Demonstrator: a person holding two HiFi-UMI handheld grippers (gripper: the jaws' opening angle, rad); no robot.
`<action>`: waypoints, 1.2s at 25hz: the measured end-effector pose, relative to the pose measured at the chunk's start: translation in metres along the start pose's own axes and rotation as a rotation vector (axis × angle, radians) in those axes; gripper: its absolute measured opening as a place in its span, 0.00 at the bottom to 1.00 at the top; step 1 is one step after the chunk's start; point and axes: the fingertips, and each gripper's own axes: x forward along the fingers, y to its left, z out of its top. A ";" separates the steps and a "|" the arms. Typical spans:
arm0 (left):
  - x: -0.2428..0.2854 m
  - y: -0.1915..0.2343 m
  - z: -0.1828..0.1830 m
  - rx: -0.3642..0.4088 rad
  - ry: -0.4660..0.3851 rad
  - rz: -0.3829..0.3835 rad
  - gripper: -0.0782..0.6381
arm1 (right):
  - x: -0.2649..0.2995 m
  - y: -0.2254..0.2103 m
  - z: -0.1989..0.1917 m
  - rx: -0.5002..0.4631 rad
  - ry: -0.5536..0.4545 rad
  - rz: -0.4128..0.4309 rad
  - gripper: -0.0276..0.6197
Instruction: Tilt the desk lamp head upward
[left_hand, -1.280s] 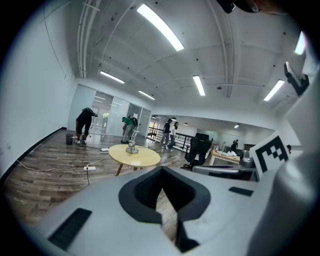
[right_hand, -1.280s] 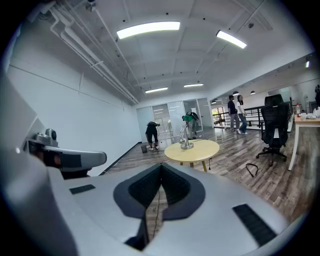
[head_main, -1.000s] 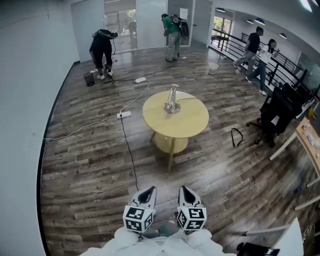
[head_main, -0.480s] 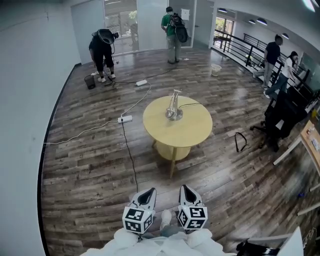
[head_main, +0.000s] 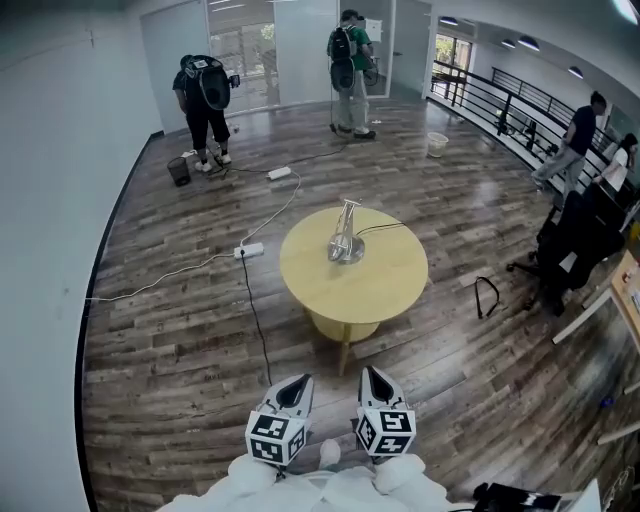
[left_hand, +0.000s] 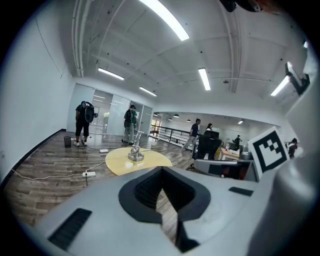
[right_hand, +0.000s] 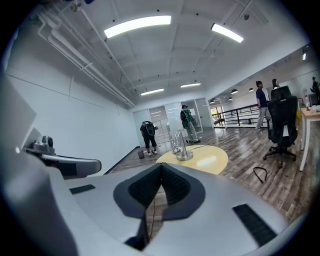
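A silver desk lamp stands on a round yellow table in the middle of the room, its head folded down beside the stem. The lamp also shows small and far off in the left gripper view, and the lamp likewise in the right gripper view. My left gripper and right gripper are held side by side low in the head view, well short of the table. Both are shut with nothing between their jaws.
A black cable runs across the wood floor from a white power strip left of the table. Several people stand at the far end and right side. A black office chair and a desk edge are at the right.
The table and lamp have come closer and lower in the head view as I move toward them. The people in the background have shifted. Both grippers stay shut.
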 end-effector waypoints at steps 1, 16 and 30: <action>0.010 0.001 0.004 0.000 0.000 -0.003 0.11 | 0.008 -0.006 0.004 0.000 -0.001 -0.001 0.06; 0.107 0.044 0.029 -0.033 0.008 0.021 0.11 | 0.094 -0.064 0.025 -0.001 0.028 -0.021 0.06; 0.160 0.071 0.047 -0.014 0.003 0.009 0.11 | 0.140 -0.104 0.033 0.027 0.026 -0.084 0.06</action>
